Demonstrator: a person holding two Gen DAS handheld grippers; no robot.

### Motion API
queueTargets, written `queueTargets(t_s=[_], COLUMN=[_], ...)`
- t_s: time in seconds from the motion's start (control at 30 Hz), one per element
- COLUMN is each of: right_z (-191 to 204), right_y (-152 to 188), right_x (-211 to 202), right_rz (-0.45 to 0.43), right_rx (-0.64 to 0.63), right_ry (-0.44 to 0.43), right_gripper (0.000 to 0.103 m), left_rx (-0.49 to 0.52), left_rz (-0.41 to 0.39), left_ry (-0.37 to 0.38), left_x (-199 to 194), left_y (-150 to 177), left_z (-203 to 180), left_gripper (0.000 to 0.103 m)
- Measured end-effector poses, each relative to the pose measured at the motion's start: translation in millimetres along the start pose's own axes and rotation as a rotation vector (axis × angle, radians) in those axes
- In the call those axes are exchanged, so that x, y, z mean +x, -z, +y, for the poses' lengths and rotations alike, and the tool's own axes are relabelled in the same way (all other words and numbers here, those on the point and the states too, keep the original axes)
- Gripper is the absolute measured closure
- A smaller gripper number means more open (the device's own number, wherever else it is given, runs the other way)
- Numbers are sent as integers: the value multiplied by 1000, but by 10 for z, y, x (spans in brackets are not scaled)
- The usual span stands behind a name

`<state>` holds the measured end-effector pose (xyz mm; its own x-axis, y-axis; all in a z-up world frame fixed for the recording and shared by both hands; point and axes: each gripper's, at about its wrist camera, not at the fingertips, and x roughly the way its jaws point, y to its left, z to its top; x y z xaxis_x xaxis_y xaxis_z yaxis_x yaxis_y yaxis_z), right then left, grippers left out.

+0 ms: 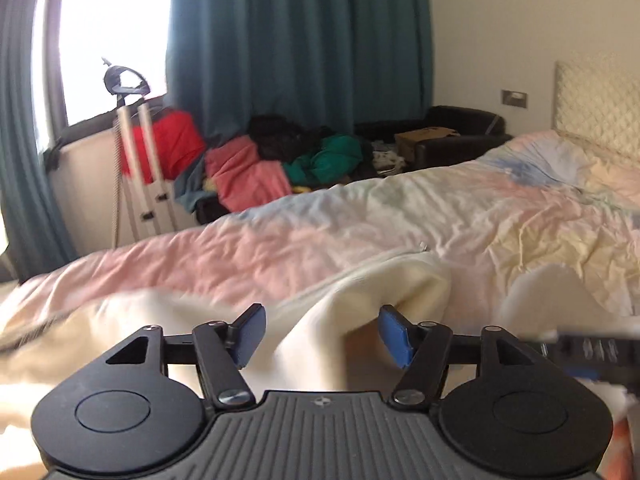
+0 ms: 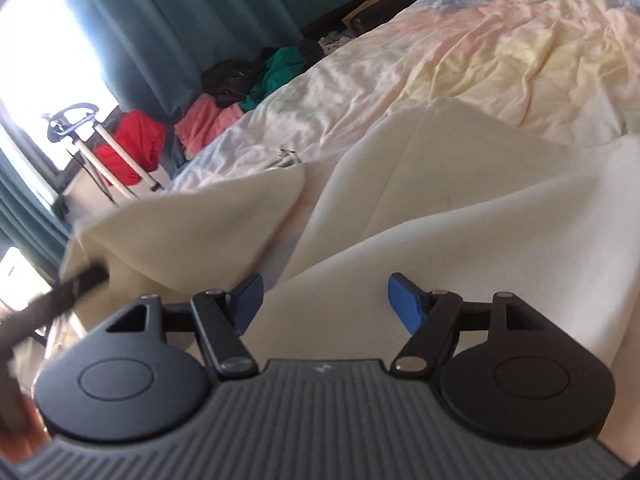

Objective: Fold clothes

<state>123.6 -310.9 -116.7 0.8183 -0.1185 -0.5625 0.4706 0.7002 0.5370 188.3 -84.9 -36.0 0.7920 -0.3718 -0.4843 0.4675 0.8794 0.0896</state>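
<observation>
Cream garment [image 2: 460,200] lying rumpled on the bed [image 2: 500,52], filling the lower half of both wrist views, with one flap [image 2: 208,220] raised at centre left of the right view. Left claw [image 1: 318,334] and right claw [image 2: 322,302] both spread wide, holding nothing, poised just above the cloth. No neat fold is visible; judged barely begun, with every fold left to make.

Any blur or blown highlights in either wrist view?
Left wrist: window blown out white, cream garment motion-smeared, right gripper blurred at the edge. Right wrist: window also clipped, left gripper streaked, strong fisheye tilt.
</observation>
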Motion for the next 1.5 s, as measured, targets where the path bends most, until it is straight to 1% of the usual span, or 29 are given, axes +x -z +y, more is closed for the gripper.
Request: queueTargets(t_s=[0.03, 0.1, 0.17, 0.2, 0.23, 0.3, 0.37, 0.47, 0.5, 0.53, 0.63, 0.77, 0.8, 0.83, 0.9, 1.0, 1.03, 1.1, 1.2, 1.27, 1.33, 1.43, 1.47, 1.5], right_z=[1, 8, 26, 31, 30, 23, -10, -96, -128, -150, -122, 39, 93, 147, 243, 282, 289, 268, 236, 221, 178, 164, 153, 124], right_y=[0, 10, 32, 44, 51, 67, 75, 93, 102, 115, 194, 406, 444, 462, 435, 282, 223, 61, -206, -372, -460, -499, -506, -491], right_x=[1, 14, 39, 45, 56, 78, 93, 120, 127, 132, 122, 247, 306, 365, 498, 677, 728, 775, 802, 745, 642, 605, 605, 646], right_rz=[6, 22, 52, 62, 76, 104, 128, 185, 206, 226, 280, 407, 427, 427, 398, 302, 265, 162, 21, -54, -118, -84, -64, -20], right_rx=[8, 24, 38, 44, 56, 81, 117, 222, 262, 297, 351, 432, 445, 445, 432, 442, 447, 473, 512, 517, 513, 439, 412, 379], right_ry=[-28, -88, -142, -159, -178, -213, -228, -282, -300, -317, -358, -498, -517, -520, -516, -458, -437, -382, -347, -326, -370, -345, -324, -266], right_gripper=[31, 31, 31, 31, 31, 31, 32, 32, 32, 32, 32, 31, 31, 31, 31, 31, 31, 31, 30, 30, 31, 31, 31, 31], left_rx=[-21, -73, -143, -178, -205, -273, -395, -554, -586, -601, -635, -716, -743, -765, -817, -911, -930, -967, -964, -976, -987, -982, -977, -970], left_rz=[0, -4, -9, -10, -11, -17, -27, -48, -43, -41, -40, -27, -28, -35, -32, -21, -23, -27, -24, -11, -7, 2, 4, 8], left_ry=[-15, -70, -112, -115, -120, -169, -195, -159, -140, -125, -122, -118, -104, -97, -99, -81, -75, -64, -89, -78, -65, -60, -60, -63], left_x=[-165, -557, -898, -1039, -1151, -1323, -1460, -1547, -1537, -1521, -1505, -1495, -1446, -1447, -1410, -1334, -1323, -1301, -1268, -1223, -1181, -1102, -1081, -1066], left_y=[117, 362, 563, 655, 736, 848, 917, 956, 967, 984, 1067, 1161, 1181, 1213, 1268, 1334, 1356, 1401, 1415, 1436, 1444, 1437, 1436, 1433], left_z=[50, 138, 267, 333, 390, 496, 639, 830, 862, 884, 939, 1078, 1125, 1179, 1278, 1413, 1445, 1509, 1529, 1545, 1547, 1537, 1529, 1519], left_gripper=[34, 28, 26, 25, 25, 24, 24, 21, 21, 21, 20, 20, 20, 20, 19, 19, 19, 19, 19, 19, 19, 19, 19, 19])
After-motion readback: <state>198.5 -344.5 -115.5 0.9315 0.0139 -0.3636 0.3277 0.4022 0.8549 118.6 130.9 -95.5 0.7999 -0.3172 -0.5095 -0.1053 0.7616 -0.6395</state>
